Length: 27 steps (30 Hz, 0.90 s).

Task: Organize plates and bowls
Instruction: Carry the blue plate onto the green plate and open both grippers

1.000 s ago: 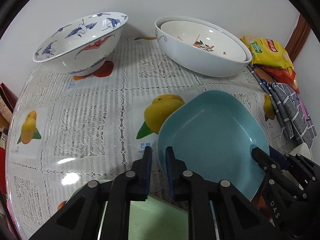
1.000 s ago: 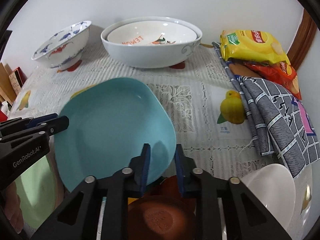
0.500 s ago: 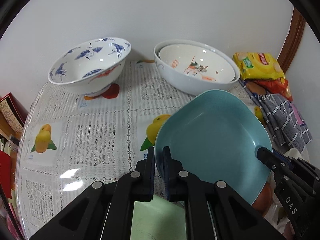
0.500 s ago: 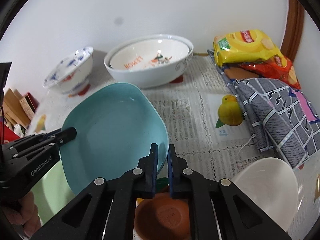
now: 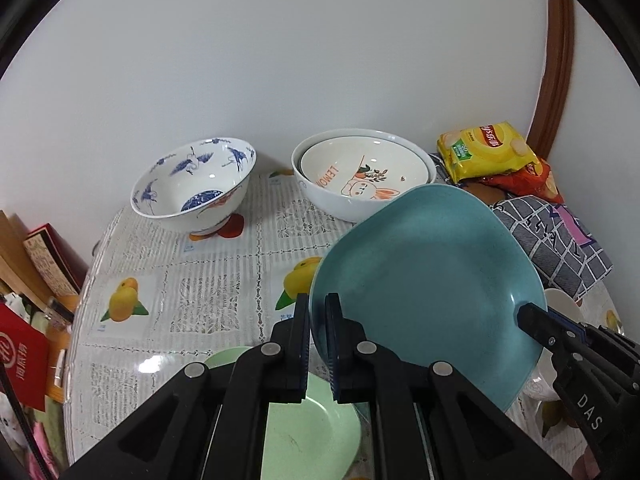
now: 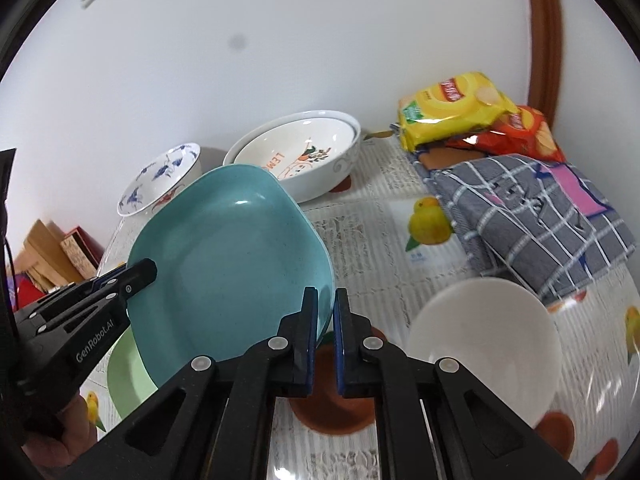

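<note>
A teal plate (image 5: 424, 268) hangs tilted above the table, held at two opposite edges. My left gripper (image 5: 317, 320) is shut on its left rim. My right gripper (image 6: 325, 316) is shut on its right rim; the plate also shows in the right wrist view (image 6: 228, 256). A pale green plate (image 5: 308, 420) lies on the table under my left gripper. A brown dish (image 6: 332, 412) sits under my right gripper, and a white bowl (image 6: 480, 344) stands to its right. A blue-and-white crane bowl (image 5: 194, 184) and two nested white bowls (image 5: 362, 176) stand at the back by the wall.
Yellow and red snack bags (image 5: 486, 150) and a folded grey checked cloth (image 6: 532, 216) lie at the right. Books and red boxes (image 5: 36, 264) stand off the table's left edge. The table has a lace-print cloth with fruit pictures (image 5: 208, 280).
Both grippers have closed onto the teal plate's rims and lifted it off the table. The plate is now higher and tilted, and both cameras have risen with it.
</note>
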Each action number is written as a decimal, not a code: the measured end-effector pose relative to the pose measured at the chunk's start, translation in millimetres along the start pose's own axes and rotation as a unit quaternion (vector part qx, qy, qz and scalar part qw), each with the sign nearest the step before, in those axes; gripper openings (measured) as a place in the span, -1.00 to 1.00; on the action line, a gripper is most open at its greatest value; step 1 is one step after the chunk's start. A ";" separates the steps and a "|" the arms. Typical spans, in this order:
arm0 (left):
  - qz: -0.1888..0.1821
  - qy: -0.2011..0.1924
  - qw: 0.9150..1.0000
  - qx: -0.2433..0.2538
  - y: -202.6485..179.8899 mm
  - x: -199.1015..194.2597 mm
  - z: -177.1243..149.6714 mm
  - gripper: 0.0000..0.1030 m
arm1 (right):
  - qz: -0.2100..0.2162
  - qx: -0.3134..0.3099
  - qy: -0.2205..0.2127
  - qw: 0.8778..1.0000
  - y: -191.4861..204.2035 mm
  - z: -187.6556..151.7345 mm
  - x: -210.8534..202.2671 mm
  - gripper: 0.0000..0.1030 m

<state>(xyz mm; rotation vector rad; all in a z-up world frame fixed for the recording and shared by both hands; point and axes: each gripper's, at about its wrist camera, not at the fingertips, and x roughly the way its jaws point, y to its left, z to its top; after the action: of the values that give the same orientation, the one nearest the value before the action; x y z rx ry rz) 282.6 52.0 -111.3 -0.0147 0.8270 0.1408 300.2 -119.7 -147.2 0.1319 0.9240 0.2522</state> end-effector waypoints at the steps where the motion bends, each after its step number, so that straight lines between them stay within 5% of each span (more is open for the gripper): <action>1: 0.000 0.000 1.000 -0.005 0.7 -2.5 -2.2 -0.85 | 0.002 0.007 -0.004 1.000 -1.1 -0.4 -4.4 -0.87; 27: -0.001 0.005 0.998 -0.060 36.3 -48.4 -67.3 -0.85 | 0.048 0.008 -0.011 0.999 21.0 -43.9 -40.1 -0.91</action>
<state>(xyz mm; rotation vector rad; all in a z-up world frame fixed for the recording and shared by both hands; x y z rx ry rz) 196.2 77.6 -119.8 -0.1286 0.8285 0.1890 238.5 -110.1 -137.9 0.1943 0.8982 0.3322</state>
